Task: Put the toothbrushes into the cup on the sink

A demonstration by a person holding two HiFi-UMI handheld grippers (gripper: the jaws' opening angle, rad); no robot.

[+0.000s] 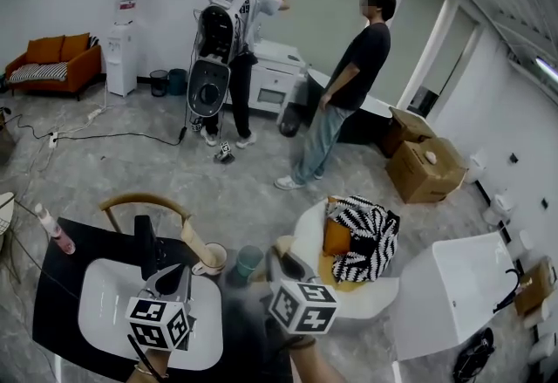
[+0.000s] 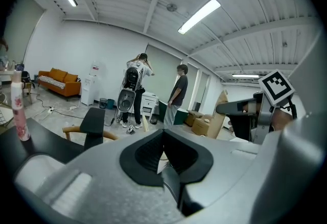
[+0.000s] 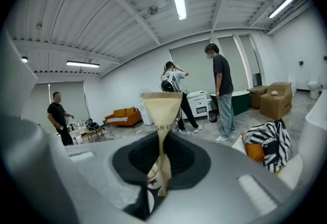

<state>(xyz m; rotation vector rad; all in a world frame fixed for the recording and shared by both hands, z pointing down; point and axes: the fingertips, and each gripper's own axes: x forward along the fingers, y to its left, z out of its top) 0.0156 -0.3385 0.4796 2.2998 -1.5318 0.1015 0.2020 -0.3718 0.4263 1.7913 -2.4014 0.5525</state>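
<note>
A large room with a grey floor (image 1: 174,185) is seen, with an orange sofa (image 1: 54,58) at the far wall. A black surface (image 1: 61,285) is set with a white sink (image 1: 105,307). At its far right corner a white cup (image 1: 212,261) is stood, with a paper-wrapped toothbrush (image 1: 193,240) leaning in it and a green cup (image 1: 247,261) just beside. A second wrapped toothbrush (image 3: 162,110) is clamped upright in the right hand-held gripper (image 3: 159,167). The left hand-held gripper (image 2: 163,155) is closed on nothing.

I see a black countertop (image 1: 57,276) with a white oval sink basin (image 1: 105,307) set into it. A slim pink bottle (image 1: 54,229) stands upright near the counter's far left corner. A black faucet (image 1: 148,246) rises behind the basin. A white mug (image 1: 212,260) sits just beside the basin's far right rim.
</note>
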